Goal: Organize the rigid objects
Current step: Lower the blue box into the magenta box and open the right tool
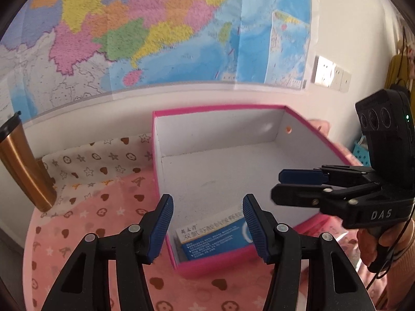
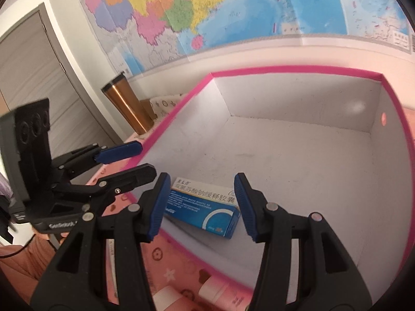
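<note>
A blue and white medicine box (image 1: 215, 241) (image 2: 205, 207) lies flat in the near corner of a pink storage box (image 1: 220, 108) (image 2: 285, 69) with a white inside. My left gripper (image 1: 208, 223) hangs open above that corner, and its blue pads (image 1: 163, 223) touch nothing. My right gripper (image 2: 202, 204) is also open above the medicine box, which lies on the floor below the fingers, apart from them. Each gripper shows in the other's view: the right gripper (image 1: 277, 185) over the storage box's right side, the left gripper (image 2: 146, 159) at its left rim, both with nothing between the fingers.
A copper tumbler (image 1: 23, 171) (image 2: 127, 106) with a black lid stands left of the storage box, by the wall. A pink patterned cloth (image 1: 103, 233) covers the table. Pale packets (image 2: 218, 290) lie in front of the box. A map hangs on the wall behind.
</note>
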`<state>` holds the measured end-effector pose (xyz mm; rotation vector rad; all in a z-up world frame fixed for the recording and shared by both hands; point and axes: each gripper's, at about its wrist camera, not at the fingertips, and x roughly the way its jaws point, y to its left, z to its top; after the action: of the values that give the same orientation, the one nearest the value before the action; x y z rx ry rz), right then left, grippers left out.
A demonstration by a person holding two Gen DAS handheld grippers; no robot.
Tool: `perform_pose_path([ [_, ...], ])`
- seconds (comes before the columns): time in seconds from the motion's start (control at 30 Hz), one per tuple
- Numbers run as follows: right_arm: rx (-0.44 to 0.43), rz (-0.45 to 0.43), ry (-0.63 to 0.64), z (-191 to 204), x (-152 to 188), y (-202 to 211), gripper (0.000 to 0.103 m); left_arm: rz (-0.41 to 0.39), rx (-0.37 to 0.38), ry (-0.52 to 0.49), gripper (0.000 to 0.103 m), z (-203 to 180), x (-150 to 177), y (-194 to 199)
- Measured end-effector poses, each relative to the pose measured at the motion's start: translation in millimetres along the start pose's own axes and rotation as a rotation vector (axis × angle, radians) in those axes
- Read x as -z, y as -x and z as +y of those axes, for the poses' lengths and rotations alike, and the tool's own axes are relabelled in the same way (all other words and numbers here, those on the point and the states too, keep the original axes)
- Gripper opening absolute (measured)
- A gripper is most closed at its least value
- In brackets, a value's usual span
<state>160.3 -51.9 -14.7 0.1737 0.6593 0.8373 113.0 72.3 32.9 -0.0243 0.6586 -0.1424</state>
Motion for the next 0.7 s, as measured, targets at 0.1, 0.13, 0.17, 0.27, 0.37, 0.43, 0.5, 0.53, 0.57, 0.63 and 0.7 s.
perform_pose_path([
  [0.1, -0.003, -0.031, 0.003, 5, 3, 23, 0.054, -0.025, 0.029, 0.003, 0.058, -5, 4, 14],
  [0.13, -0.004, -0.04, 0.006, 7, 4, 28, 0.054, -0.031, 0.038, 0.001, 0.058, -8, 6, 18],
  [0.17, -0.003, -0.049, 0.009, 9, 6, 36, 0.054, -0.036, 0.045, -0.002, 0.058, -11, 7, 22],
  [0.27, 0.009, -0.078, 0.015, 15, 14, 60, 0.055, -0.036, 0.083, -0.013, 0.059, -21, 15, 30],
  [0.37, 0.032, -0.097, 0.012, 17, 25, 79, 0.055, -0.021, 0.122, -0.025, 0.059, -32, 25, 33],
  [0.43, 0.043, -0.101, 0.005, 17, 33, 88, 0.055, -0.01, 0.136, -0.044, 0.059, -42, 33, 35],
  [0.5, 0.053, -0.098, -0.012, 14, 45, 97, 0.055, 0.004, 0.159, -0.061, 0.059, -52, 41, 35],
  [0.53, 0.063, -0.095, -0.019, 12, 51, 100, 0.055, 0.01, 0.169, -0.068, 0.059, -57, 45, 35],
  [0.57, 0.08, -0.092, -0.03, 10, 60, 104, 0.055, 0.017, 0.181, -0.075, 0.059, -61, 48, 35],
  [0.63, 0.102, -0.091, -0.061, 3, 73, 110, 0.055, 0.035, 0.203, -0.087, 0.059, -70, 56, 33],
  [0.7, 0.134, -0.086, -0.105, -7, 91, 115, 0.055, 0.059, 0.225, -0.101, 0.059, -79, 63, 28],
])
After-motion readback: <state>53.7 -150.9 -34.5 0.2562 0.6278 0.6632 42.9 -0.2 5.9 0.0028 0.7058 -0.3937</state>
